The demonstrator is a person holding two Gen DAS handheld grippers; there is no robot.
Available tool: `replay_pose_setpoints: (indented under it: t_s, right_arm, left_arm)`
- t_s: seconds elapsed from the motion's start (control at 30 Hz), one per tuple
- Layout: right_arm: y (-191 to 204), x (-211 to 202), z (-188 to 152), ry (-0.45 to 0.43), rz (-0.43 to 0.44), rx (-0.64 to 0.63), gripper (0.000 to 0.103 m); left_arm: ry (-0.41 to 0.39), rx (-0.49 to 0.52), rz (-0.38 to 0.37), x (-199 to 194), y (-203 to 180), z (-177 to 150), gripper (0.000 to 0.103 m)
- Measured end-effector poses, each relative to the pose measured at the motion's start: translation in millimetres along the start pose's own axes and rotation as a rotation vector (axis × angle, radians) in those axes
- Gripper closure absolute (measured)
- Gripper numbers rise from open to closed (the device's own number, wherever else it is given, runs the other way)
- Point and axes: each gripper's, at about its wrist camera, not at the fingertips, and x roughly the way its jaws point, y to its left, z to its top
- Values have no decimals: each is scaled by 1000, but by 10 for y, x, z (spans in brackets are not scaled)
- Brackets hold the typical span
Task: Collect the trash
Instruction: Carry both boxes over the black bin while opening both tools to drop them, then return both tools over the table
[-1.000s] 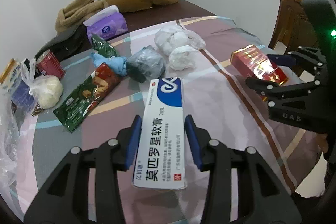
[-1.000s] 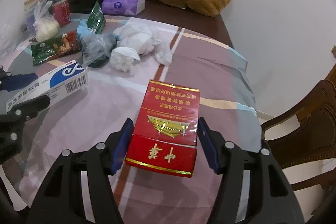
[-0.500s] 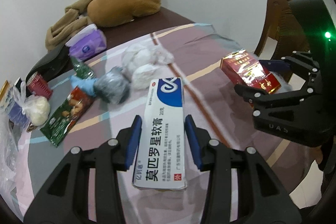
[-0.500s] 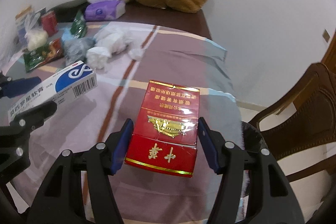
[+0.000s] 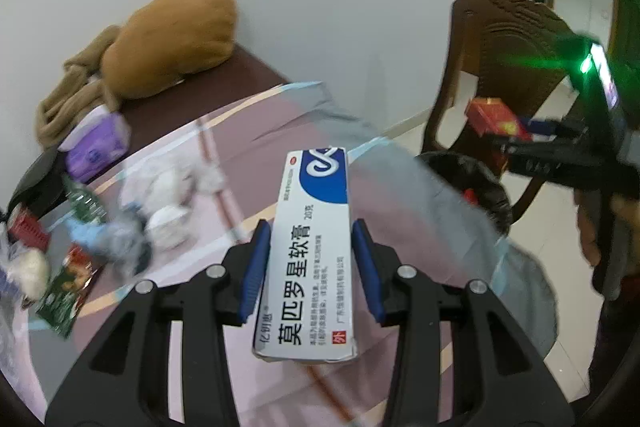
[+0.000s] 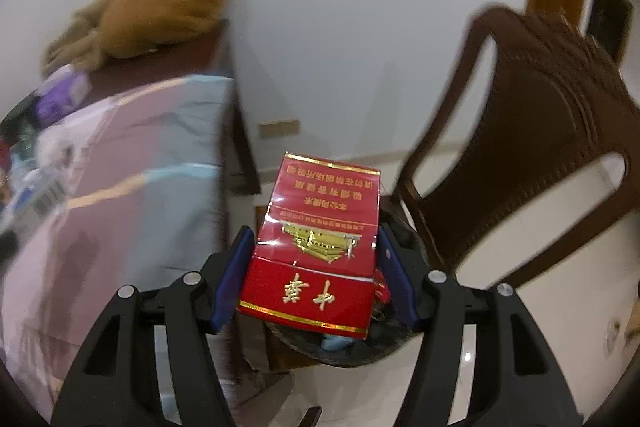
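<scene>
My left gripper [image 5: 311, 247] is shut on a white and blue ointment box [image 5: 310, 259] and holds it above the table's right side. My right gripper [image 6: 316, 259] is shut on a red cigarette pack [image 6: 316, 247] and holds it past the table edge, over a black trash bin [image 6: 344, 345] on the floor. The left wrist view shows the right gripper [image 5: 560, 147] with the red pack [image 5: 496, 117] above the bin [image 5: 472, 183]. White crumpled tissues [image 5: 168, 195], a grey bag [image 5: 128, 247] and a green snack wrapper [image 5: 66, 287] lie on the table.
A brown wooden chair [image 6: 540, 131] stands right of the bin. A brown plush cushion [image 5: 172, 39], a purple tissue pack [image 5: 96, 147] and a red can [image 5: 28, 231] sit at the table's back and left. The striped tablecloth [image 6: 120, 167] hangs over the edge.
Both grippers have swung right with their boxes. The right gripper has left the table and now hangs over the bin by the chair. The left follows toward the table's right edge.
</scene>
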Motion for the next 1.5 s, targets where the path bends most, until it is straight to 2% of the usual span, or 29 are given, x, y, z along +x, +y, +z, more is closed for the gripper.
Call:
replay_pose_setpoints:
  t_s: [0.13, 0.2, 0.33, 0.5, 0.6, 0.67, 0.73, 0.9, 0.97, 1.07, 1.13, 1.23, 1.27, 1.3, 1.37, 1.5]
  right_arm:
    - [-248, 299, -129, 62, -15, 38, 41]
    - [-324, 477, -173, 98, -14, 49, 41]
    - [-490, 897, -276, 183, -7, 95, 41]
    - [-582, 1142, -376, 223, 9, 134, 41]
    - [-608, 1227, -388, 240, 24, 145, 41]
    - [-626, 1199, -402, 241, 31, 154, 38]
    - [-683, 1168, -390, 231, 47, 168, 30]
    - [-909, 907, -391, 190, 20, 226, 30]
    - [-1008, 782, -398, 168, 1, 251, 30]
    - [-1172, 566, -432, 133, -32, 280, 30]
    - [-1255, 431, -464, 113, -54, 292, 30]
    - [-1289, 293, -503, 94, -67, 292, 30]
    - [-1288, 258, -510, 89, -70, 290, 30]
    - [-1288, 234, -511, 86, -72, 288, 30]
    - [-1270, 186, -517, 78, -79, 279, 30]
    - [-1185, 161, -487, 73, -69, 267, 30]
  left_arm:
    - [-1, 38, -129, 118, -258, 182, 60]
    - [24, 70, -169, 192, -412, 269, 60]
    - [37, 125, -208, 274, -601, 458, 60]
    - [42, 178, -211, 337, -792, 611, 60]
    - [51, 176, -228, 387, -860, 636, 60]
    - [60, 174, -243, 441, -897, 660, 60]
    - [67, 175, -256, 487, -931, 676, 60]
    - [88, 165, -305, 609, -1077, 778, 60]
    - [103, 172, -340, 681, -1200, 837, 60]
    - [119, 193, -355, 818, -1412, 890, 60]
    - [155, 188, -382, 985, -1541, 907, 59]
    - [180, 214, -419, 1186, -1688, 888, 54]
    - [178, 225, -426, 1236, -1728, 878, 42]
    - [173, 229, -421, 1263, -1749, 869, 25]
    - [136, 218, -382, 1267, -1729, 835, 14]
    - [106, 193, -332, 1167, -1529, 832, 14]
